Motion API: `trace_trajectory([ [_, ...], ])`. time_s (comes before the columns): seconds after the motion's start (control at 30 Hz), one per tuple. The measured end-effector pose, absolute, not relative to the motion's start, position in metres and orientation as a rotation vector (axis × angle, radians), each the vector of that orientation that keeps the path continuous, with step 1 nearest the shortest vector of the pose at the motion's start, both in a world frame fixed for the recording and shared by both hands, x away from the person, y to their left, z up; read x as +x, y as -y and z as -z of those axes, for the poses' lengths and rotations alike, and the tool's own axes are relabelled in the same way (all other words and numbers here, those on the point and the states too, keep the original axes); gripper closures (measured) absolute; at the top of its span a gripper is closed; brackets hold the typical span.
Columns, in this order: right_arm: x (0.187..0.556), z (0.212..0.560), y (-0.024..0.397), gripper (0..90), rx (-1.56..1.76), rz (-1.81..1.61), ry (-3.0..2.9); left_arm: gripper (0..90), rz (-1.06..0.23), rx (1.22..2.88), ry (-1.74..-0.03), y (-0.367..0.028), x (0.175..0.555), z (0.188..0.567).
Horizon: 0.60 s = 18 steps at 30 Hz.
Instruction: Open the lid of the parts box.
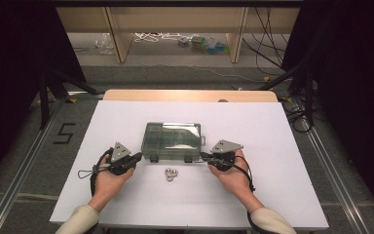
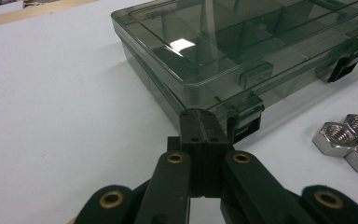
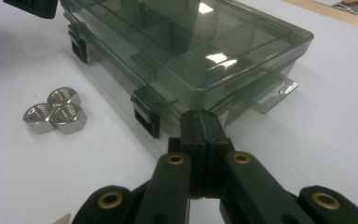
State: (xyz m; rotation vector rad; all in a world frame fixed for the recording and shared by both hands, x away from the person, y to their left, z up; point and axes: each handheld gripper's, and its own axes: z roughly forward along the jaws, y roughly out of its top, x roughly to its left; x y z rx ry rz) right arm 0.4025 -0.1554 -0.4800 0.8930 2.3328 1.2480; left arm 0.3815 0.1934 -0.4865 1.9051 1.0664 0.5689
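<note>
**Both tools poised at the closed compartment box**

Nearest you, three hex nuts [image 1: 170, 174] lie clustered on the table [image 1: 126, 204]. Your left tool [image 1: 137, 157] and right tool [image 1: 203, 155], each with jaws closed on nothing, flank the box [image 1: 172, 140] at its front corners. Judged step: approach; next, you likely need to release its latches [image 3: 147, 119]. The gripper views resolve latches and nut threads; the high view shows the overall layout.

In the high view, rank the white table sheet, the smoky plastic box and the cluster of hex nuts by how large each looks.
1. White table sheet
2. Smoky plastic box
3. Cluster of hex nuts

All lie on one surface, so nearness hardly skews this.
</note>
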Motion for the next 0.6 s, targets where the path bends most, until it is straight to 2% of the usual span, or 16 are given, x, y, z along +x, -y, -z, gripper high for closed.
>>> trace_trajectory([
  [0.6,0.4021,0.4757,0.1557,90.0,0.893,-1.275,-2.294,90.0,-0.598,1.857,-1.065,-0.1915,0.3849,0.4822],
])
